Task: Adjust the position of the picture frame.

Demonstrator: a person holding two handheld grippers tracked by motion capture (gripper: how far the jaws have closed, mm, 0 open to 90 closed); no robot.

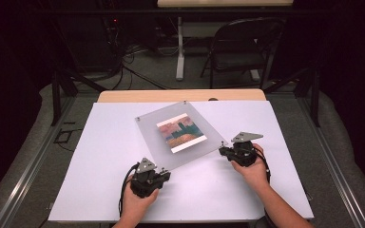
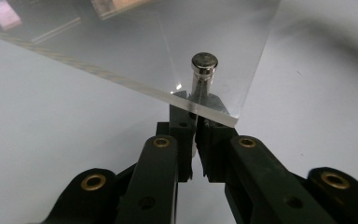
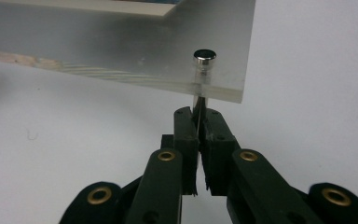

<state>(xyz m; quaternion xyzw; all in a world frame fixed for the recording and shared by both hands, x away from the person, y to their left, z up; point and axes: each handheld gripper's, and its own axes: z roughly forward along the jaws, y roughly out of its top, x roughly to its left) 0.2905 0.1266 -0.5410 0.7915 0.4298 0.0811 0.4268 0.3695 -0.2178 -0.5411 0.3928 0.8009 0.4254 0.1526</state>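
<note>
Pinching a corner standoff (image 2: 203,70) each, the left gripper (image 1: 164,176) and right gripper (image 1: 224,151) are both clamping shut beneath the clear acrylic frame (image 1: 152,135), probably so the panel lifts level off the white table (image 1: 100,156). Each gripper view is showing its metal stud (image 3: 204,63) close up; the high view is revealing the colourful print (image 1: 181,132) sandwiched inside.
</note>
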